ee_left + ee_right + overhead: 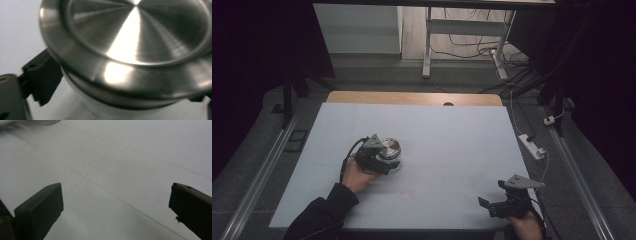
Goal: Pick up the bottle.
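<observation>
Your left claw point(384, 161) grips the steel-lidded jar point(389, 149), hiding its base; right claw point(502, 197) wide over white tabletop point(452, 140).

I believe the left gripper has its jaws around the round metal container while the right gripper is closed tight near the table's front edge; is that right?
Not quite: the right gripper is open, not closed tight. The right gripper view shows its two black jaws wide apart with nothing but white table between them. The rest holds: in the high view the left gripper has its jaws around the round metal container, and the right gripper sits near the table's front edge.
</observation>
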A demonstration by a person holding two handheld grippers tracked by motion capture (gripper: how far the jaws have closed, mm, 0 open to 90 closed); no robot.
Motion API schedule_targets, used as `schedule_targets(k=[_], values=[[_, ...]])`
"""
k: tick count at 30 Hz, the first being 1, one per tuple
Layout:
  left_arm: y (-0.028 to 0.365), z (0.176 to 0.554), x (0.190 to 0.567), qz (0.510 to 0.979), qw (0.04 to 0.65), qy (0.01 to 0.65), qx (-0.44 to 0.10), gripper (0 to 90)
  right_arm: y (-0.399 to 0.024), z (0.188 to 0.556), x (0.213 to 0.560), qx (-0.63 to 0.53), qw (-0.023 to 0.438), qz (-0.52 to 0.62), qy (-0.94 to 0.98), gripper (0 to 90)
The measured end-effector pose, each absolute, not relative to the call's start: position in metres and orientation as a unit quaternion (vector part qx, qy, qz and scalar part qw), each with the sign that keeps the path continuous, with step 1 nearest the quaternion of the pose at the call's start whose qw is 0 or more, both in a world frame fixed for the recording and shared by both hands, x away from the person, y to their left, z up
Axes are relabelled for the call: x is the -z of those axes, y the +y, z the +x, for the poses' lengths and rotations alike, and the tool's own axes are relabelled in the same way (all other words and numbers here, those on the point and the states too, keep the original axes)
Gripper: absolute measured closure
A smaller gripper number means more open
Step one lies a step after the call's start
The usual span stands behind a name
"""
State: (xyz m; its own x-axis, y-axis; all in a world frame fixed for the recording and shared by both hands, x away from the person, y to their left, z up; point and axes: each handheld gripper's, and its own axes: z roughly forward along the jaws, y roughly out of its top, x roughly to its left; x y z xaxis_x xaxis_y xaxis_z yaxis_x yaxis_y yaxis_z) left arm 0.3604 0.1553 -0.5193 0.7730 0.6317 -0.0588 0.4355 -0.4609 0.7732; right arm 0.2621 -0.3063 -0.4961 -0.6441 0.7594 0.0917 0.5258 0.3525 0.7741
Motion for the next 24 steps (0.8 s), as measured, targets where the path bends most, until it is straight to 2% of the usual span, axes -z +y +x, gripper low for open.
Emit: schedule_targets(k=[3,17,24], values=[[0.154,0.359,0.518,0.849,0.408,0.311,-0.126,14.6,-0.306,0.262,0.496,-0.408,0.143,0.397,0.81,0.0],[0.154,0.358,0.515,0.847,0.396,0.329,-0.134,15.3,-0.306,0.262,0.496,-0.408,0.145,0.394,0.811,0.0],[0.161,0.357,0.506,0.839,0.409,0.335,-0.129,15.3,-0.306,0.262,0.496,-0.408,0.145,0.394,0.811,0.0]])
